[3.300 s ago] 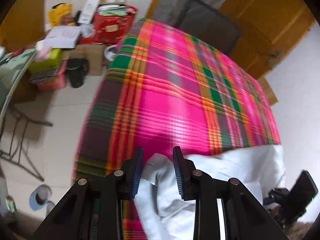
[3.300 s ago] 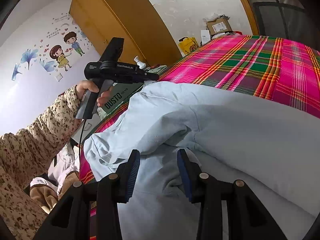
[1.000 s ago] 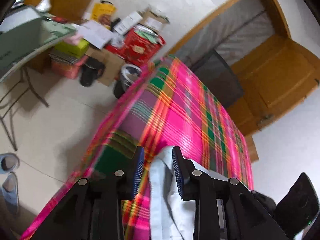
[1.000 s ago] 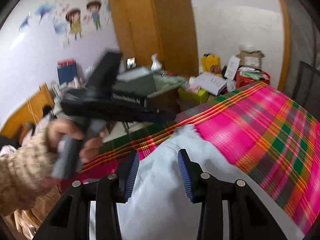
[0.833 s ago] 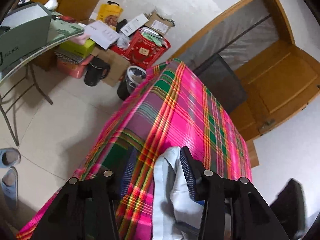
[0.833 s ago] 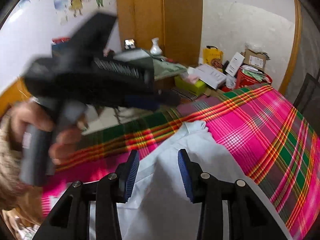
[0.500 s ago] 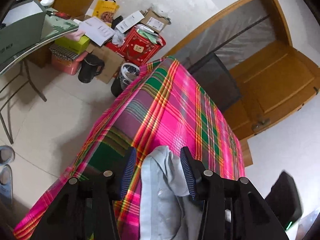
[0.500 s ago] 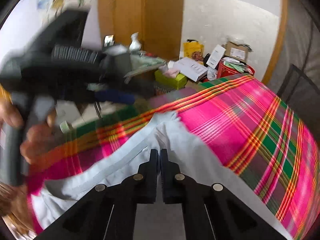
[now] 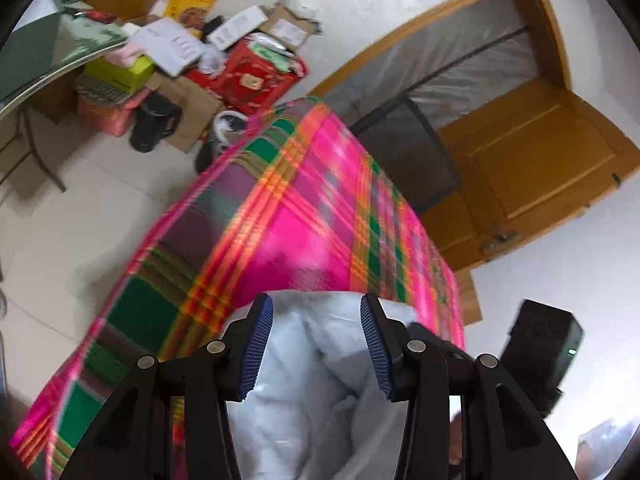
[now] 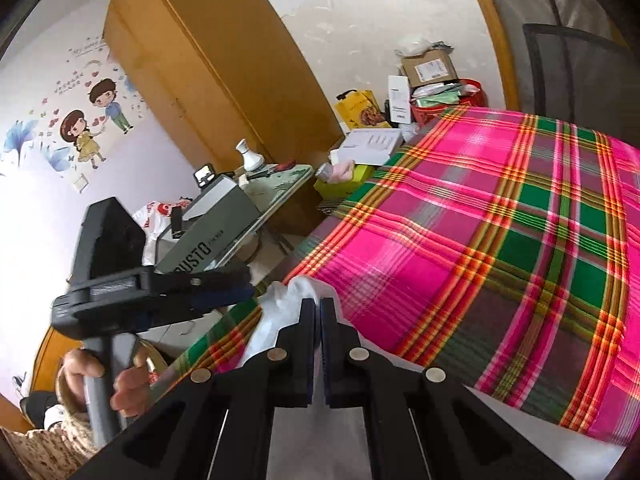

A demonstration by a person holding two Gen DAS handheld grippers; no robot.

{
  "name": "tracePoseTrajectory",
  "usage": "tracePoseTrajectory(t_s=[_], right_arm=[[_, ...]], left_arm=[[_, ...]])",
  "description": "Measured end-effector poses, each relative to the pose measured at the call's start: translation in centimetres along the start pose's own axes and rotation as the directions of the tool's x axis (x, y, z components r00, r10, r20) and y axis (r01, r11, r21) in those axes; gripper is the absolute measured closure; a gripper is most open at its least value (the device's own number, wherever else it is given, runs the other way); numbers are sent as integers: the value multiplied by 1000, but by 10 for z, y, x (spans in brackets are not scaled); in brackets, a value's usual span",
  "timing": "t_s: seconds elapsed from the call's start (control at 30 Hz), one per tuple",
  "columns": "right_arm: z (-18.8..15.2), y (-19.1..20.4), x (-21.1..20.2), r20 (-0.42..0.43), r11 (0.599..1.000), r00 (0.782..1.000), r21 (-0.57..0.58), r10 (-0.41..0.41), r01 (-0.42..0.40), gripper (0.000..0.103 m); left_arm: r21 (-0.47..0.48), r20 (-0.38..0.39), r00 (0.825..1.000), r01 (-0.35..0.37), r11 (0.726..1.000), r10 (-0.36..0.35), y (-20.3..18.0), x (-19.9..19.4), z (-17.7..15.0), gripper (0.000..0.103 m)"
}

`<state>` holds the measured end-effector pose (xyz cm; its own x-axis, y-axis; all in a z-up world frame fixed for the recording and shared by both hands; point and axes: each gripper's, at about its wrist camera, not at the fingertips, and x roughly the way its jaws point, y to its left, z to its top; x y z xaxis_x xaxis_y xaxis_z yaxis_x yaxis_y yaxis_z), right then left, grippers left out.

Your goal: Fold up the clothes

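Observation:
A pale blue garment (image 9: 312, 380) lies on the bed's pink and green plaid sheet (image 9: 304, 220). In the left wrist view my left gripper (image 9: 315, 302) stands open, its blue pads apart, with bunched cloth filling the space between and below them. In the right wrist view my right gripper (image 10: 317, 301) is shut on a raised fold at the garment's corner (image 10: 280, 300), near the edge of the sheet (image 10: 500, 240). The left gripper (image 10: 240, 280), gripped by a person's hand (image 10: 124, 384), hovers just left of that corner.
Boxes and a red case (image 9: 248, 76) are piled on the floor past the bed's far end. A folding table with a grey box (image 10: 216, 224) stands beside the bed. A wooden door (image 9: 540, 160) and a dark mesh panel (image 9: 404, 156) lie beyond.
My right jaws went from wide open to shut on a fold of the garment and rolled. My left jaws widened around the cloth, and that gripper shifted a little.

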<state>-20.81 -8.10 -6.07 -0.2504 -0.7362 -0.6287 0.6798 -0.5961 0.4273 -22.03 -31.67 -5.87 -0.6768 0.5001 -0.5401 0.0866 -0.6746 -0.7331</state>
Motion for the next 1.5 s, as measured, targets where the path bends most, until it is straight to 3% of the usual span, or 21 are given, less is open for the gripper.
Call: tracePoseTrajectory(t_s=[0.37,0.47,0.57,0.63,0.7,0.77,1.1,1.23,1.4,1.5], right_arm=[[0,-9,5,-2,999,1000,31,12,-12,100],[-1,-10,7,-5,999,1000,38,11,-11,100],[-1,-11,6,-1,999,1000,45,16,-16,100],[-1,-12,5,-1,999,1000,42,14,-14,100],[-2,-12,5,-2,999,1000,41,11,-11,100],[-2,-12,5,-2,999,1000,44,10,-10,100],[-2,-13,6,-2,999,1000,47,1,-1,100],[-1,-13,5,2,999,1000,45,-5,5,100],[-3,-12,7,-3,999,1000,40,-9,9,100],[-3,-12,5,8,999,1000,35,-21,20,100]], left_arm=[[-41,8,994,-106,993,106,4,11,2,55],[46,81,984,-161,986,157,-4,2,0,55],[242,80,984,-174,955,159,-15,2,-4,55],[382,86,973,-229,895,213,-22,5,-11,55],[508,89,971,-235,829,221,-26,10,-18,55],[543,59,975,-210,813,212,-24,15,-18,55],[533,-19,987,-128,837,162,-7,17,-11,57],[536,-29,986,-124,835,166,-5,18,-13,89],[520,-30,985,-131,844,171,-1,18,-13,94],[476,-20,983,-152,867,183,8,13,-11,95]])
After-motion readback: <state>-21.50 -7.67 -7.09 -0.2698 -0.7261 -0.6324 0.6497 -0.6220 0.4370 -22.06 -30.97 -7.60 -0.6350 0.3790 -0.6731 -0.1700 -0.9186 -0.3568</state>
